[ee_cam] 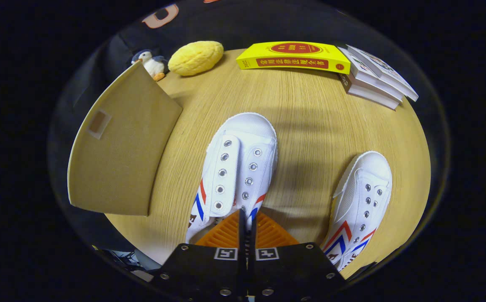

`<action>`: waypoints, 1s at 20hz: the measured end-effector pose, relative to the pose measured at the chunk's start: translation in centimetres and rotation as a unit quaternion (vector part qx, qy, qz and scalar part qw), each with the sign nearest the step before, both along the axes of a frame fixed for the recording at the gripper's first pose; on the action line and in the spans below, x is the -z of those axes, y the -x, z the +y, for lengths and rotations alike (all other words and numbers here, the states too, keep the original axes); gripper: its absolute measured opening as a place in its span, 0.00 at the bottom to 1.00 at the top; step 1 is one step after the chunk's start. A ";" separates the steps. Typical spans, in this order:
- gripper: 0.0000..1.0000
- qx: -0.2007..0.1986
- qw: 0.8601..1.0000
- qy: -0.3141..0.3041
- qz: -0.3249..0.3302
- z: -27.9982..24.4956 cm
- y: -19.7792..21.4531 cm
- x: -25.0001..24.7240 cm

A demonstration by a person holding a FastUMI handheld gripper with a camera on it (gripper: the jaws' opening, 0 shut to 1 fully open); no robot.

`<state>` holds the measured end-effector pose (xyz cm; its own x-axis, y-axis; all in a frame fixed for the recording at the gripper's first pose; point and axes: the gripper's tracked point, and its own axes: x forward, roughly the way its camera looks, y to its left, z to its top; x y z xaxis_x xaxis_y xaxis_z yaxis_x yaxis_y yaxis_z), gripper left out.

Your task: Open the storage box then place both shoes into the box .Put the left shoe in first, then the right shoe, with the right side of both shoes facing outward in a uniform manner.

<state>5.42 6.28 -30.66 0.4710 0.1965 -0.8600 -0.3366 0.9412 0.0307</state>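
Observation:
My gripper [247,218] is shut on the rim of a white canvas shoe [239,167]. The thin side wall by the shoe's opening is pinched between the two fingers. This shoe has red and blue stripes and metal eyelets, and its toe points away from me over the wooden table [310,117]. A second matching white shoe [358,205] lies on the table to the right of the fingers, toe also pointing away. Left of the held shoe stands a tan panel of the storage box [119,147] with a small label patch. The inside of the box is hidden.
At the far side of the table lie a yellow book [295,56], a stack of white books [373,77] to its right, a yellow bumpy plush [196,57] and a small penguin toy [150,63] behind the box panel.

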 end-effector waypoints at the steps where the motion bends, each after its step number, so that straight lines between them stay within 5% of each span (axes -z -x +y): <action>1: 0.00 0.010 1.000 -0.021 -0.002 0.0 0.1 -0.2; 6: 0.00 0.013 0.987 -0.160 0.008 2.0 0.3 -2.0; 12: 0.00 0.042 0.984 -0.175 0.015 2.4 0.8 -1.9; 18: 0.00 0.099 0.949 -0.299 0.011 4.4 0.6 -5.4; 20: 0.00 0.097 0.957 -0.272 0.003 3.7 0.6 -4.9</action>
<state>4.86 9.97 -25.74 0.5393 0.5251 -0.6584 -0.1547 0.8303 0.5354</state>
